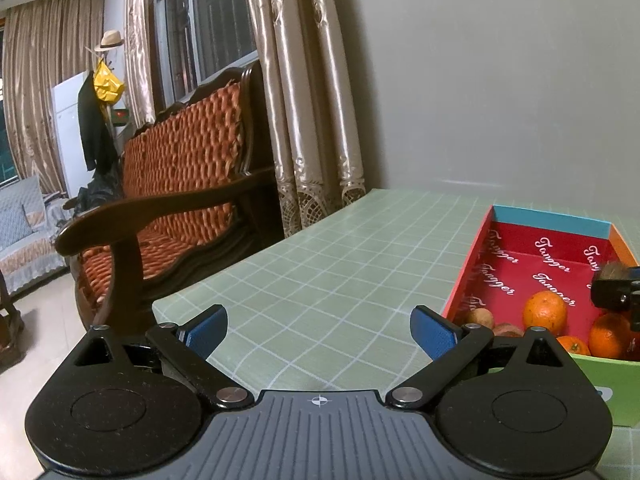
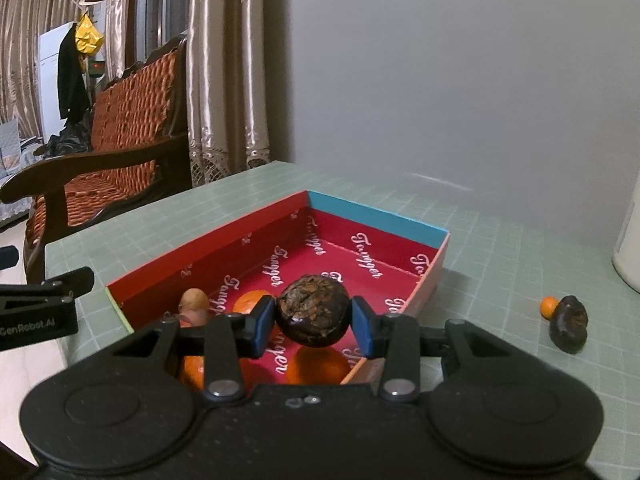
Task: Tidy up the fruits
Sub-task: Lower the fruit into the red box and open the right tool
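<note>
My right gripper (image 2: 313, 324) is shut on a dark brown wrinkled fruit (image 2: 312, 310) and holds it above the near end of the red box (image 2: 378, 216). The box holds several oranges (image 2: 322, 366) and a small brown fruit (image 2: 194, 300). In the left wrist view the box (image 1: 472, 260) is at the right with oranges (image 1: 545, 311) in it. My left gripper (image 1: 319, 330) is open and empty over the green checked table (image 1: 320, 260), left of the box. A small orange (image 2: 549, 307) and another dark fruit (image 2: 569, 322) lie on the table right of the box.
A wooden sofa (image 1: 176, 192) with orange cushions stands left of the table. Curtains (image 1: 304, 100) hang behind it. A grey wall (image 1: 500, 80) backs the table. A white object (image 2: 630, 240) stands at the far right table edge. The table's left edge (image 1: 224, 272) is close to my left gripper.
</note>
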Motion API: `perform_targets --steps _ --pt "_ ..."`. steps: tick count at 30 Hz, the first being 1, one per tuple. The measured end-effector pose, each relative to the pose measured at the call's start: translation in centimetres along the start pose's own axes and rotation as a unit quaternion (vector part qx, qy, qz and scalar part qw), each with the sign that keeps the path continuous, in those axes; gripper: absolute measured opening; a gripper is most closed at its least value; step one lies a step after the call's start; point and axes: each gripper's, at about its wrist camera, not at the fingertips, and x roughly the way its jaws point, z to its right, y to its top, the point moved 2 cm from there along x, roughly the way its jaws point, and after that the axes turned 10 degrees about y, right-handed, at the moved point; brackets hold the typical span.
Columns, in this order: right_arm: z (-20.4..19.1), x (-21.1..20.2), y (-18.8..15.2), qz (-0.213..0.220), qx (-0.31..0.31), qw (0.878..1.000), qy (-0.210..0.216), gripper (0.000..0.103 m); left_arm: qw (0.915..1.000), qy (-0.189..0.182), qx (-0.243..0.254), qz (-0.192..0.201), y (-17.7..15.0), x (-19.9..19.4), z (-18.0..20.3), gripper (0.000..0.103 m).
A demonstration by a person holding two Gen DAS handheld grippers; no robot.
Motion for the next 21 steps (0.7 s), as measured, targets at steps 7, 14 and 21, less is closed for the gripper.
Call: perform_targets --steps 7,14,21 --pt "0.1 -0.9 0.3 0.03 0.001 1.0 -0.004 0.049 1.0 -0.001 -0.001 0.0 0.1 0.0 0.0 0.097" --pt "1.3 -2.3 0.8 0.062 0.015 0.998 -0.024 0.073 1.0 -0.007 0.001 0.004 0.3 -0.4 0.6 0.097" --pt "3.1 -3.4 0.6 0.074 0.031 0.994 -0.07 0.088 0.9996 -0.023 0.001 0.014 0.7 -1.5 1.9 0.097"
